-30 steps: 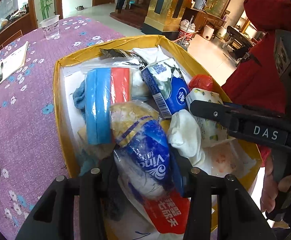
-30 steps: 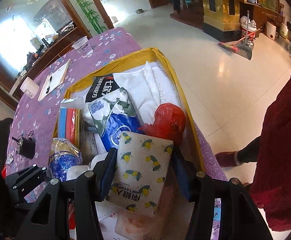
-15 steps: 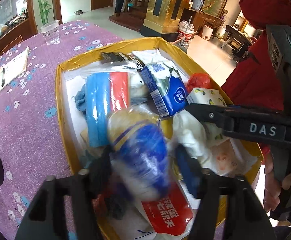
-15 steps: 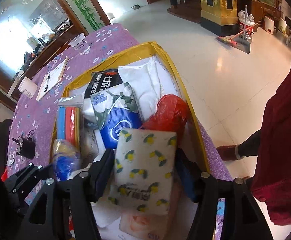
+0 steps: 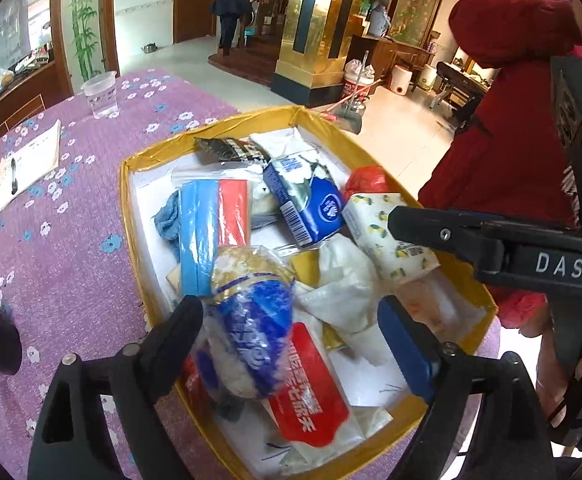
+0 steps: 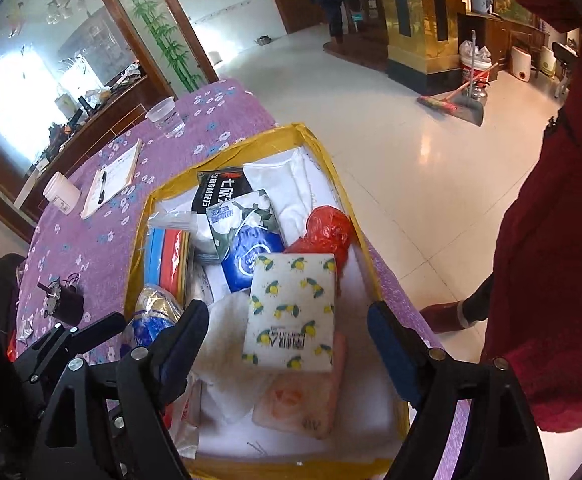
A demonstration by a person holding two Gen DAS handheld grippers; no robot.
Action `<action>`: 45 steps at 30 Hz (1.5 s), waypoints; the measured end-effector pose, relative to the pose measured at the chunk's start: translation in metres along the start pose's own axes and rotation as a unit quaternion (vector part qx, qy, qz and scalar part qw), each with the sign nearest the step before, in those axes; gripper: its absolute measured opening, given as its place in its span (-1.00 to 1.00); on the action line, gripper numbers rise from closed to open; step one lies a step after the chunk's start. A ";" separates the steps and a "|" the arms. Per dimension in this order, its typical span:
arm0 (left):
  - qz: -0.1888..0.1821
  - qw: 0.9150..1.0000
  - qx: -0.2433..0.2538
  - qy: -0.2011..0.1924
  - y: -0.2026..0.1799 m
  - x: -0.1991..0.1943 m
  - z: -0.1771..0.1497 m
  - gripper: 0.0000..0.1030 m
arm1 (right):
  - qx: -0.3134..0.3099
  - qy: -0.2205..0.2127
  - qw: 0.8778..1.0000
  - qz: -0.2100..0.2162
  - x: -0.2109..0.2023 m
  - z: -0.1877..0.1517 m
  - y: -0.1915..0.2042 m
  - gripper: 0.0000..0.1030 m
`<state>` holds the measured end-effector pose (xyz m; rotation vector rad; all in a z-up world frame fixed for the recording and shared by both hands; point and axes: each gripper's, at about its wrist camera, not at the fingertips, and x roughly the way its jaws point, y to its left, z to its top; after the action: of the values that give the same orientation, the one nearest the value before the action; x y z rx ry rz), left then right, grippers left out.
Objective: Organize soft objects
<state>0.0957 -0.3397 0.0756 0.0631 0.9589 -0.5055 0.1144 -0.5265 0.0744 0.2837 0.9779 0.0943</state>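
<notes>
From the left wrist, the left gripper [image 5: 291, 328] has its fingers wide and still parting around a blue-and-white bag [image 5: 251, 320] in the yellow box [image 5: 127, 216] on the desk [image 5: 51, 240]; the bag's long axis runs away from the camera, untouched

From the right wrist, the right gripper [image 6: 287, 340] is likewise spreading, a lemon-print pack [image 6: 291, 312] lying free between, lengthwise toward the box's far end
</notes>
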 end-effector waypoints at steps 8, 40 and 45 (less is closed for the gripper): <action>-0.002 1.000 -0.002 -0.010 0.001 -0.017 -0.007 0.96 | 0.011 -0.012 1.000 -0.014 -0.019 -0.013 0.006 0.69; 0.061 0.998 0.022 0.002 0.031 -0.078 -0.033 0.99 | 0.045 -0.051 0.996 -0.054 -0.071 -0.069 0.025 0.75; 0.055 0.998 0.034 0.008 0.027 -0.085 -0.036 0.99 | 0.047 -0.051 0.996 -0.053 -0.072 -0.075 0.029 0.75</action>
<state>0.0404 -0.2734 0.1173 0.1803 0.9488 -0.4358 0.0133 -0.4993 0.1010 0.3189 0.8963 -0.0614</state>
